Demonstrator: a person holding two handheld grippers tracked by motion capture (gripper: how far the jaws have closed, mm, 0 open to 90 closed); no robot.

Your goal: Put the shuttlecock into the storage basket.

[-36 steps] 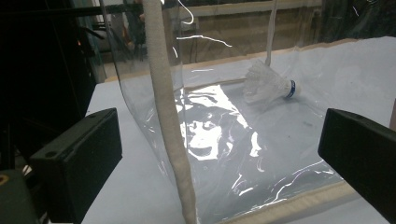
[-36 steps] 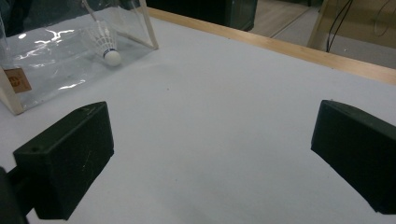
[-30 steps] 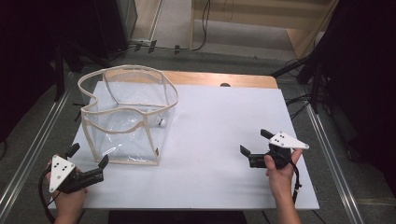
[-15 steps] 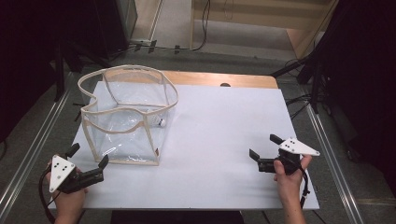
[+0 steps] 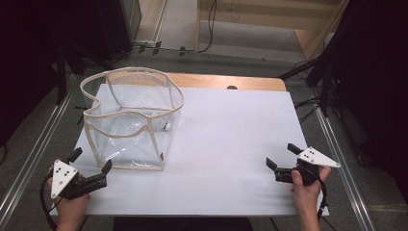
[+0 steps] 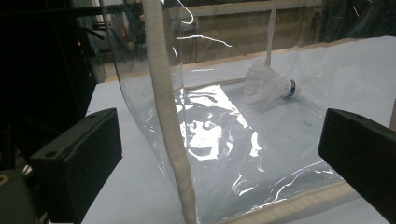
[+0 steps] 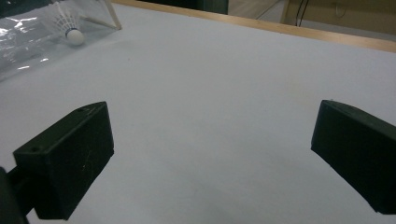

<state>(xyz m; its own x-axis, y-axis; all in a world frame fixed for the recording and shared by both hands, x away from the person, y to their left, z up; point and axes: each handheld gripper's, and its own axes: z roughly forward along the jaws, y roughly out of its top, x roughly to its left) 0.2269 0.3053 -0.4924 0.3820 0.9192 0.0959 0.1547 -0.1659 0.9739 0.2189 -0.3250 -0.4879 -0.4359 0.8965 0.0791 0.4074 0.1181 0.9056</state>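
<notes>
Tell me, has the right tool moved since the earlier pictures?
Yes. In the high view the right tool has drawn back toward the person and outward, nearer the right edge of the white table, farther from the clear bag.

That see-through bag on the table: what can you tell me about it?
The clear bag looks like soft transparent plastic, boxy, with beige fabric piping along its edges and wavy open rim. It stands upright, mouth open upward, on the far left part of the white table. Its walls are creased and glossy with reflections. A white shuttlecock with a blue band lies on its side on the bag's floor. The left tongs are close to its near corner, open, not touching.
</notes>
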